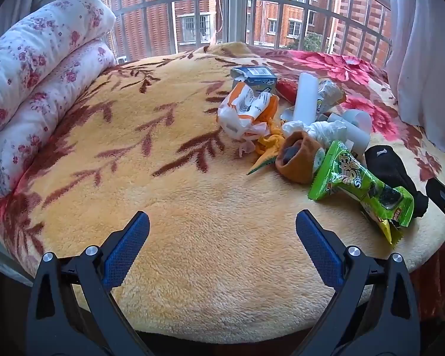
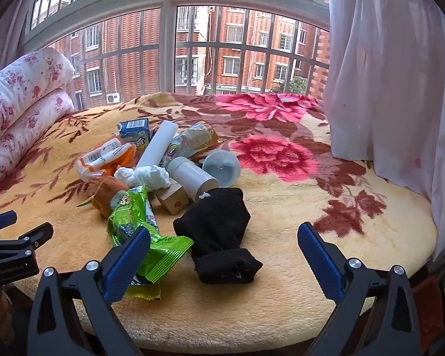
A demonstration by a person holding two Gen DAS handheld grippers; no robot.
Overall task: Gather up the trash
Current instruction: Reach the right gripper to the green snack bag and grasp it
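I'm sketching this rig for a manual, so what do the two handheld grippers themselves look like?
Both match: the left gripper and right gripper each have two black angular plastic arms with triangular cutouts and silver round bolts at the pivots. The jaws carry blue pads with a fine knurled texture. No cables, markings or sleeves show.

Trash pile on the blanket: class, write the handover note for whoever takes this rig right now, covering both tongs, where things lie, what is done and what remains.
Left tongs: open, empty, above bare blanket, left of the pile.
Right tongs: open, empty, at the near edge of the pile, with the black sock between the fingers' lines.
Pile: green snack wrapper nearest, then crumpled white tissue, orange-white packet, blue carton, white tube, white bottle, clear cup.
Done: nothing collected so far as shown. No bin in view.
Left: pick up every trash item; the sock and the brown sock may not be trash.
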